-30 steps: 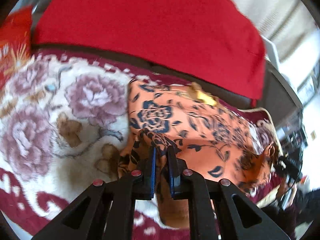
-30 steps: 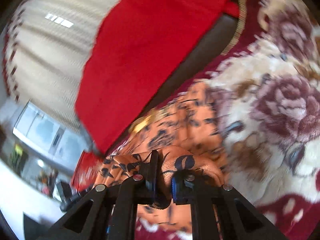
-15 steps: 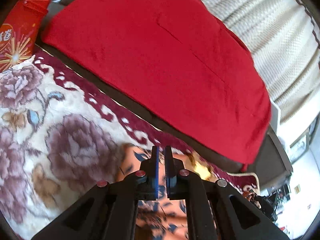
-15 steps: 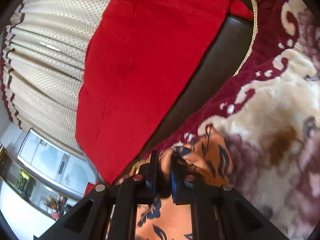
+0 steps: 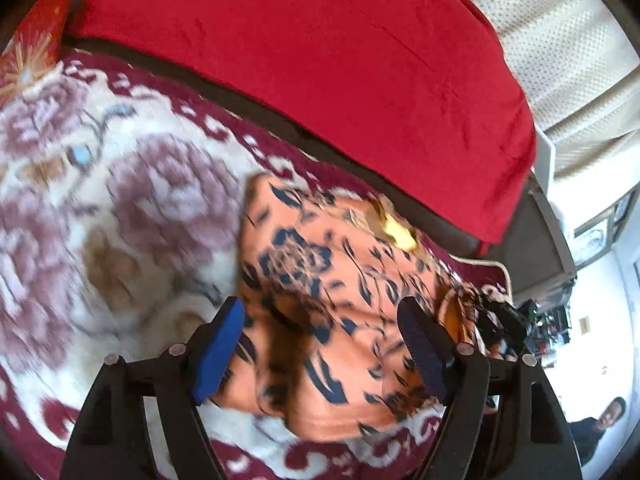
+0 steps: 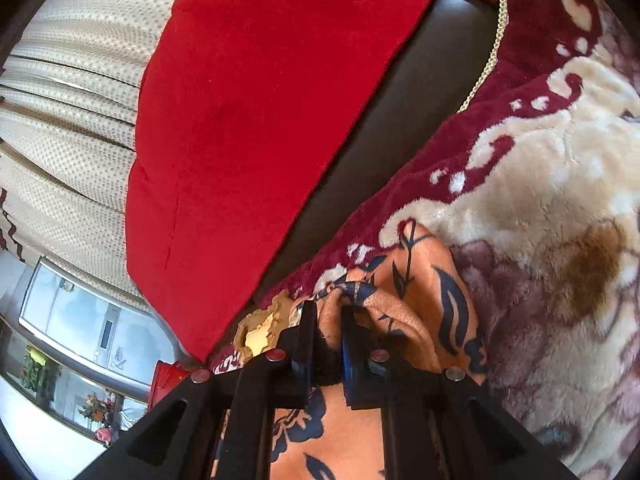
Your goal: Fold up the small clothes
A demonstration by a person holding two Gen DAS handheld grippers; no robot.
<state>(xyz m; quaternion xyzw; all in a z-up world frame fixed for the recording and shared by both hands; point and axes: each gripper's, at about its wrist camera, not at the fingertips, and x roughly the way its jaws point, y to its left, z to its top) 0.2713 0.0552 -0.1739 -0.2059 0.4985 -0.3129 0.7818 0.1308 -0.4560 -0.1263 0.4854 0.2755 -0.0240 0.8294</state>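
Right, left wrist view first: one orange garment [image 5: 320, 304] with dark blue flowers, lying folded on one plush floral blanket [image 5: 132, 184]. The left gripper [image 5: 320, 344] has just been opening, its two blue pads [image 5: 218, 350] now standing wide apart over the cloth and pressing on nothing, the garment lying below and between them. The garment's long axis runs from just ahead of the gripper out toward the far right, where a crumpled end bunches up. One yellowish tag [image 5: 398, 232] sits at its far edge. Left of the gripper the blanket lies bare, wide room there; ahead, one red cover [image 5: 320, 64] drapes a dark sofa back, with the blanket's maroon border at its foot.

Now the right wrist view: the right gripper [image 6: 326, 320] is clamped on a bunched fold of the same garment [image 6: 424, 280], pads nearly together with cloth pinched between. The cloth's corner points ahead toward the maroon border. Right of the gripper, open cream blanket [image 6: 540, 184]; ahead-left, the red cover [image 6: 260, 112] and pleated curtains [image 6: 80, 72].
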